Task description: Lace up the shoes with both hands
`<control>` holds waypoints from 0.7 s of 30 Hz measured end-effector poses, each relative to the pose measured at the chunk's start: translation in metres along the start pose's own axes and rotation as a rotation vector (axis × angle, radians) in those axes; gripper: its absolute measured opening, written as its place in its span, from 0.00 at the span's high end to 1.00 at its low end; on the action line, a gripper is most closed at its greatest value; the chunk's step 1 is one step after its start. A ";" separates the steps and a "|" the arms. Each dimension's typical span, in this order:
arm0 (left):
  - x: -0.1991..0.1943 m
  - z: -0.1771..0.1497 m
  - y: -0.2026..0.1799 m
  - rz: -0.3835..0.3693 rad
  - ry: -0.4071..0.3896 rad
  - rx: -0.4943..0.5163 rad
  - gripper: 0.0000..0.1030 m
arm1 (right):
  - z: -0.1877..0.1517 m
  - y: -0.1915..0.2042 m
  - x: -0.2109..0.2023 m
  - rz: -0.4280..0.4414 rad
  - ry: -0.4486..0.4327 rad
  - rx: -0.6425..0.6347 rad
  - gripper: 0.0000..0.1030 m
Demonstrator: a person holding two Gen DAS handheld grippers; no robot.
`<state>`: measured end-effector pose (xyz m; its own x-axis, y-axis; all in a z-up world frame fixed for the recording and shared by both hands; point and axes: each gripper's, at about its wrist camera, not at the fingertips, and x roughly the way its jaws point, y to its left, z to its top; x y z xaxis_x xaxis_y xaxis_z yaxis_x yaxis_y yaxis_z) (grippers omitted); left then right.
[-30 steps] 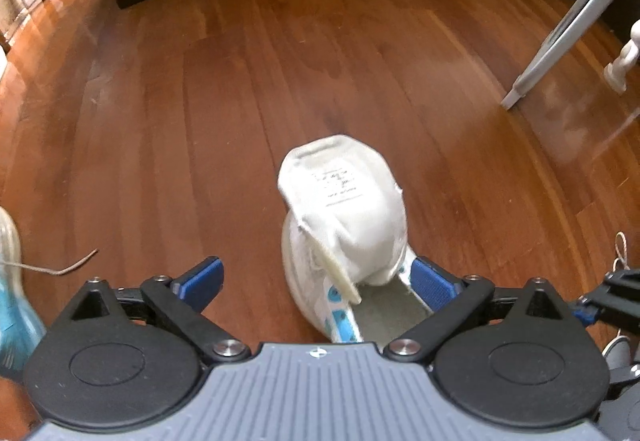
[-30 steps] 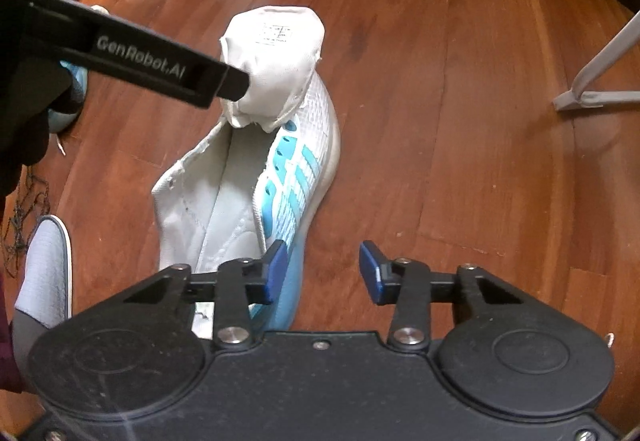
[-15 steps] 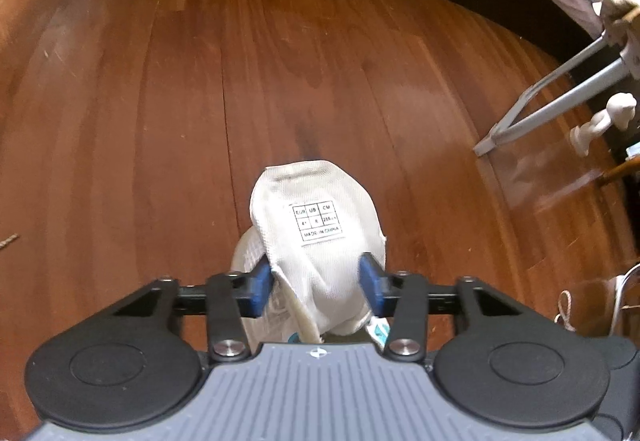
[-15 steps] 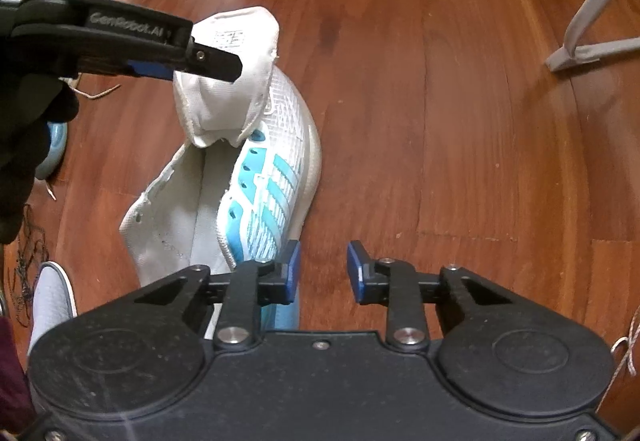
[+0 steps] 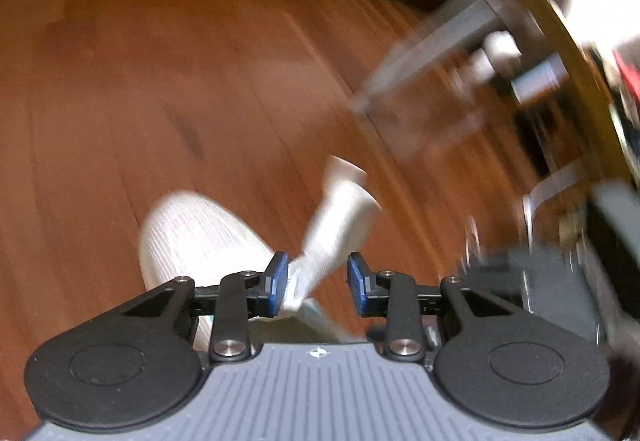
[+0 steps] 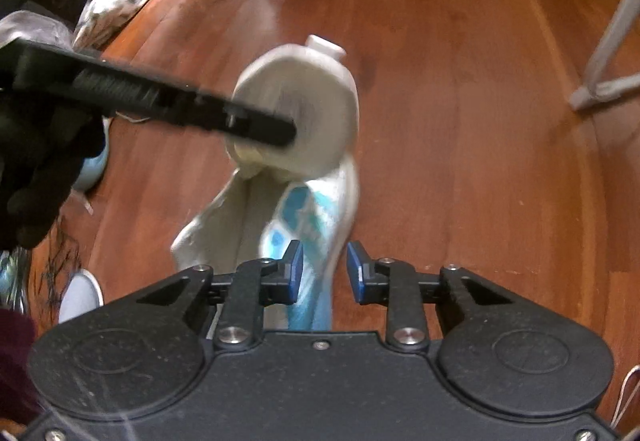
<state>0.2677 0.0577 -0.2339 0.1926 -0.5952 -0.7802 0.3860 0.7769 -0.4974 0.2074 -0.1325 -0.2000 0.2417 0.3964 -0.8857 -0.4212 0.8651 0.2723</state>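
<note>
You are pulling on the tongue (image 6: 304, 113) of the white and blue shoe (image 6: 316, 209), and the risk sits right there: the fabric is lying between the fingers of your left gripper (image 5: 316, 279) with a gap showing on the far side, so it could be slipping free as you tug. Both views are blurring, which suggests fast motion; a jerk could be dragging the shoe across the wooden floor (image 6: 460, 81) and out of line with your right gripper (image 6: 323, 267).

Your left gripper is reaching in from the side, angled down onto the tongue, its fingers partly closed around it. Your right gripper is hovering low over the shoe's blue-striped side, fingers slightly apart and holding nothing. The shoe is lying on the floor with its tongue folded forward; no lace is showing in it.
</note>
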 end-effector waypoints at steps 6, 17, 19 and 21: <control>0.008 -0.016 -0.013 0.081 0.037 0.017 0.70 | -0.008 0.033 0.003 -0.085 -0.022 -0.245 0.72; 0.011 -0.034 0.010 0.032 -0.115 -0.471 0.72 | -0.018 0.053 0.014 -0.149 -0.024 -0.433 0.54; 0.013 -0.032 0.004 0.070 -0.084 -0.380 0.77 | -0.015 0.039 0.020 -0.123 -0.004 -0.351 0.69; 0.015 -0.030 -0.004 0.110 -0.049 -0.265 0.81 | -0.011 0.024 0.023 -0.061 0.008 -0.235 0.77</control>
<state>0.2420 0.0519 -0.2550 0.2657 -0.5084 -0.8191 0.1122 0.8602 -0.4975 0.1936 -0.1063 -0.2176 0.2660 0.3423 -0.9012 -0.5985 0.7915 0.1240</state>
